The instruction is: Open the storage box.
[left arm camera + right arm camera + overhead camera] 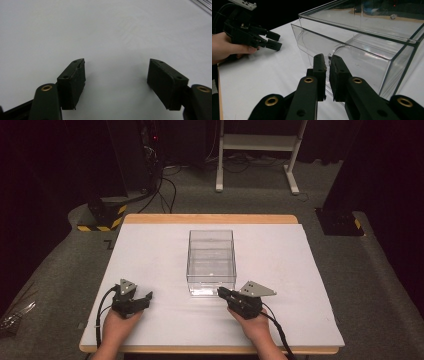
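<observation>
A clear plastic box [211,262] stands open-topped in the middle of the table [150,320], its long sides running from the near edge toward the far edge. Nothing can be made out inside it.

The right gripper [223,292] sits low near the table's front edge, its tips right at the box's near wall, around the near right corner. In the right gripper view its jaws are drawn nearly together, with only a thin slit between them, and a curved lip on the box's near wall [342,50] rises just beyond the tips. Whether the jaws pinch that wall or merely stand against it I cannot tell.

The left gripper [147,298] lies toward the front left corner, well apart from the box, pointing toward it. Its jaws are spread wide with nothing between them, only bare white tabletop [115,37] below. A hand [119,326] holds it from behind.
</observation>
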Motion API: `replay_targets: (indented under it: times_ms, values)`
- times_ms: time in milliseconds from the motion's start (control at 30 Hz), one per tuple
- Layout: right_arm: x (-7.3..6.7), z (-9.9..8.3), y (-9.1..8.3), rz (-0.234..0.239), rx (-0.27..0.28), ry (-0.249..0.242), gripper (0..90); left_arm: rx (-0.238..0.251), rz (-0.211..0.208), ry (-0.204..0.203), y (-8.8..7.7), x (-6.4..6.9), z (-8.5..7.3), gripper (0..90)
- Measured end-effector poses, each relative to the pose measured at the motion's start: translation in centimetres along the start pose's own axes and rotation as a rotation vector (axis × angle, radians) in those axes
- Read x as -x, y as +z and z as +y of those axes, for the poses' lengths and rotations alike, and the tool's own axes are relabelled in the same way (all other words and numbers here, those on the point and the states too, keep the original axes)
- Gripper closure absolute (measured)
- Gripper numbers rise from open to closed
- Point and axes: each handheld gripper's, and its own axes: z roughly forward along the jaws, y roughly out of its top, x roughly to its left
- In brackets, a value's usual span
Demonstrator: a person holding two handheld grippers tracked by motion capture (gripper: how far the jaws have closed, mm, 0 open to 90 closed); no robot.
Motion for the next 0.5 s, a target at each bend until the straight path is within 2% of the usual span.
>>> replay_targets:
  times_ms: [500]
  values:
    - [-0.79,-0.49,-0.96,0.029,-0.002,-0.001,84.4,-0.001,0.0,0.001,-0.01,0.0,0.01,30.9]
